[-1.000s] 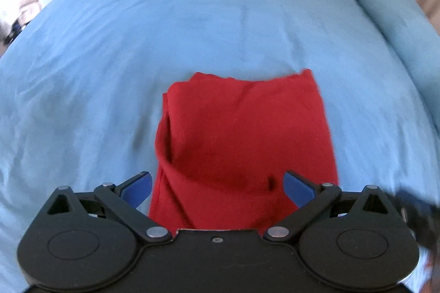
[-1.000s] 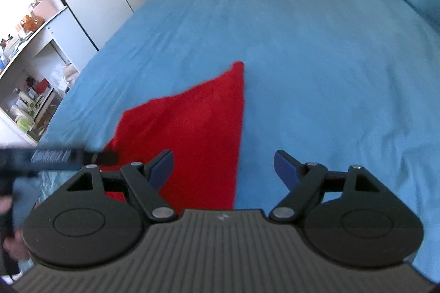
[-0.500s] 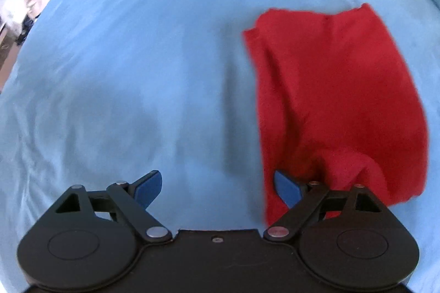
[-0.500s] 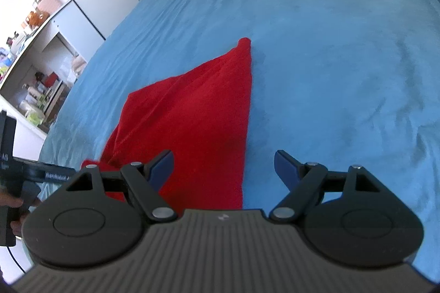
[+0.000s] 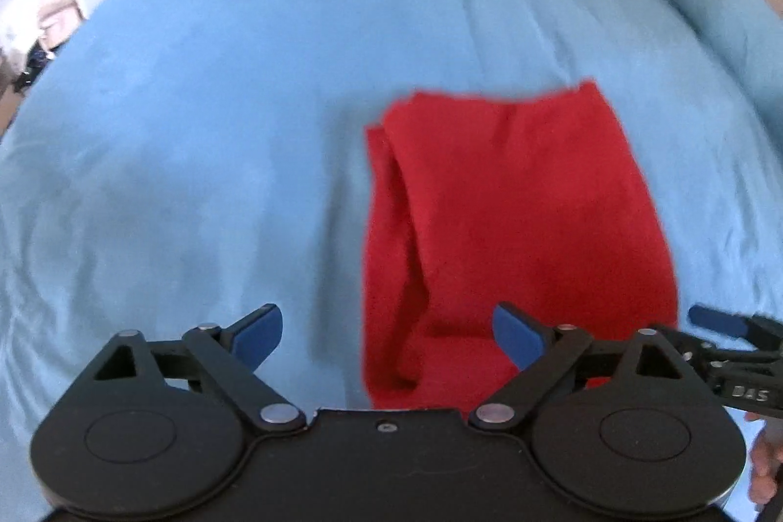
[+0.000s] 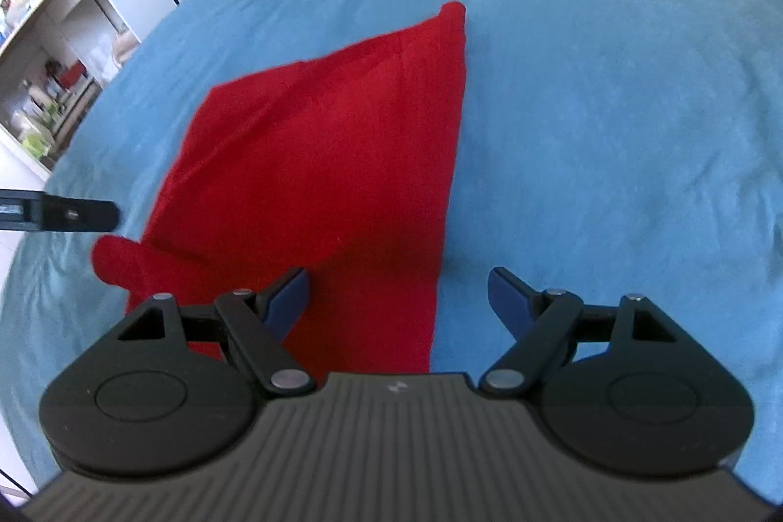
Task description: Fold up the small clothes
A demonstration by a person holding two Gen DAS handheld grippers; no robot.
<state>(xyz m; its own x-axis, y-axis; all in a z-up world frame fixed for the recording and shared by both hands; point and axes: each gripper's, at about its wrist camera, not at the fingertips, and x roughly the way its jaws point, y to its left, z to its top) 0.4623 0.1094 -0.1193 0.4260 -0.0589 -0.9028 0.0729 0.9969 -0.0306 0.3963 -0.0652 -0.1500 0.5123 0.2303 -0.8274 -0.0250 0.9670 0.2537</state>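
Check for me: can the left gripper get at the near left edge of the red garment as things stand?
Probably yes. The left gripper is open, and the red garment lies on the blue bedcover with that edge just ahead between the fingers, nothing covering it. The right gripper is over the opposite edge.

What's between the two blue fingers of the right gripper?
In the right wrist view, the near right edge of the red cloth and bare blue bedspread beside it lie between the right gripper fingers. The pads touch nothing.
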